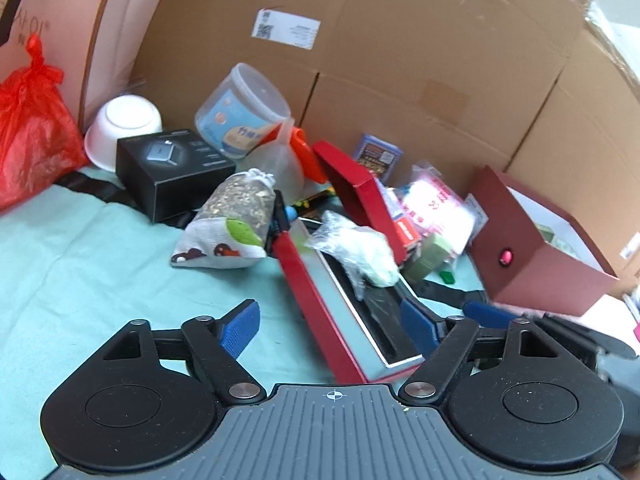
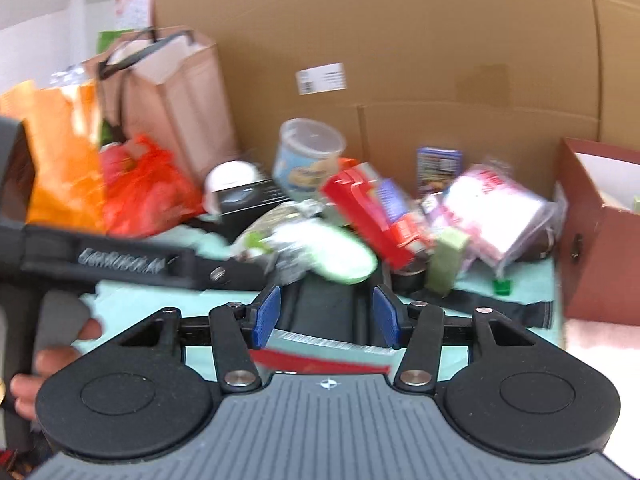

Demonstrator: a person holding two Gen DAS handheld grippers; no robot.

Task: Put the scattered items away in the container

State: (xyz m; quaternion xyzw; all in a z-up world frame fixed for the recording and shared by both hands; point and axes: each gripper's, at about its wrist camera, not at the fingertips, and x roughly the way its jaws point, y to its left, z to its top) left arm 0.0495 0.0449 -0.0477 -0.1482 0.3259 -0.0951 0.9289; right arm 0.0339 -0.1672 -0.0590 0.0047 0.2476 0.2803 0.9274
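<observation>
Before me a pale green cloth covers the surface. Along its far edge stands a big wall of brown cardboard, and it carries a white printed label and a patch of brown tape. At the far left corner of the cloth I see a pink paper bag with dark handles, standing upright. A knotted red plastic bag leans just in front of it. My other view shows an orange bag just left of the red one. A black strap lies flat on the cloth near its right edge.
</observation>
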